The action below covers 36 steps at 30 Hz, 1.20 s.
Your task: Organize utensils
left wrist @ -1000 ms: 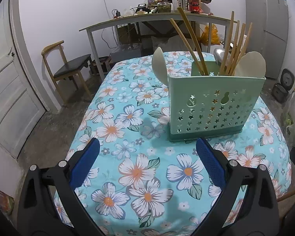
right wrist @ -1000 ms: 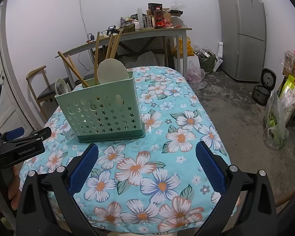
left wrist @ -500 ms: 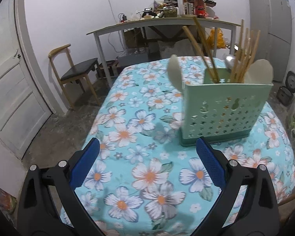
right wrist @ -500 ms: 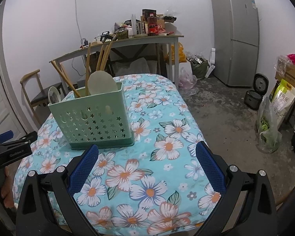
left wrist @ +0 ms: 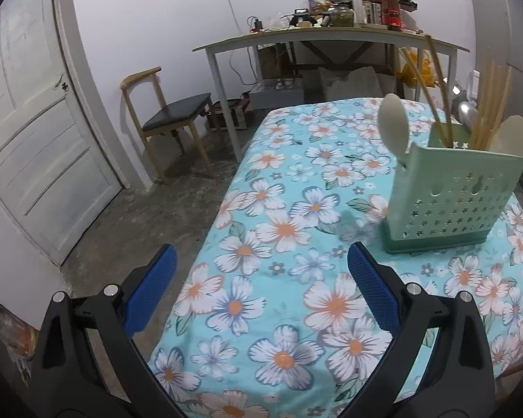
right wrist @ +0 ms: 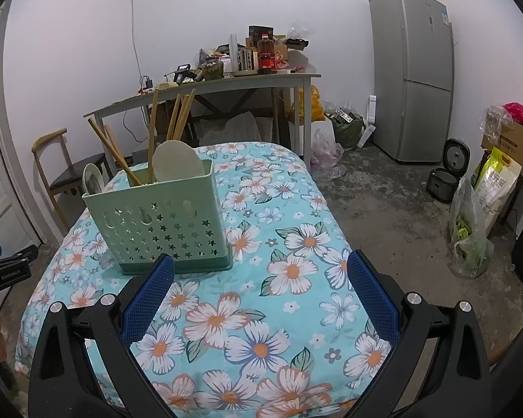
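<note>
utensil holder (right wrist: 157, 230) upright mid-table | left claw (left wrist: 261, 289) spread, empty | right claw (right wrist: 258, 292) spread, empty

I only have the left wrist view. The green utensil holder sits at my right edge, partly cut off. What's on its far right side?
Observer: In the right wrist view the whole utensil holder shows; beyond it the tablecloth lies bare to the table's edge.
Operator: Is the right gripper holding anything?
Observer: No. The right gripper is open, with only cloth between its fingers.
Operator: What's past the table on that side?
Observer: A grey fridge stands against the wall, with a rice cooker on the floor beside it.
</note>
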Motion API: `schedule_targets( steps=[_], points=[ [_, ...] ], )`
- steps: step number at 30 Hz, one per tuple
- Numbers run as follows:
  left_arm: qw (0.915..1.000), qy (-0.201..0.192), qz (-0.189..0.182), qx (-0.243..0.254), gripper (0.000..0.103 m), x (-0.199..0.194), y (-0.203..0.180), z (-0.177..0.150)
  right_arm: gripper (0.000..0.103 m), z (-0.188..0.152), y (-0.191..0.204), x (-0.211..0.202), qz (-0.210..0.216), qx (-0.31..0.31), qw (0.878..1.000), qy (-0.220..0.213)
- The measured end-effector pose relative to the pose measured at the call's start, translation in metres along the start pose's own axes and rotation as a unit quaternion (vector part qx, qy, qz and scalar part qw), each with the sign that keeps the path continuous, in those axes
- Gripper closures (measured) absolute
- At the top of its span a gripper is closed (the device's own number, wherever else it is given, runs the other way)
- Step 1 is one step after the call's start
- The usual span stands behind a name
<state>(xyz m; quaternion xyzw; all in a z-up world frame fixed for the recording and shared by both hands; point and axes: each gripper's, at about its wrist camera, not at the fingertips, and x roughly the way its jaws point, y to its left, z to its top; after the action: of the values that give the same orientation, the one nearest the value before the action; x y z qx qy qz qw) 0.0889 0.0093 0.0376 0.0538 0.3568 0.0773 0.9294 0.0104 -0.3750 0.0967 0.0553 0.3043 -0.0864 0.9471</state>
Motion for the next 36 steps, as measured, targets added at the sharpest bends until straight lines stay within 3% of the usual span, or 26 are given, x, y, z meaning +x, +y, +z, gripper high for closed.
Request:
schedule_targets(
  steps=[36],
  points=[
    [0.9999, 0.008, -0.007, -0.004, 0.008, 0.004, -0.002, 0.002, 0.007, 0.002, 0.011, 0.006, 0.012, -0.011, 1.000, 0.005]
  ],
)
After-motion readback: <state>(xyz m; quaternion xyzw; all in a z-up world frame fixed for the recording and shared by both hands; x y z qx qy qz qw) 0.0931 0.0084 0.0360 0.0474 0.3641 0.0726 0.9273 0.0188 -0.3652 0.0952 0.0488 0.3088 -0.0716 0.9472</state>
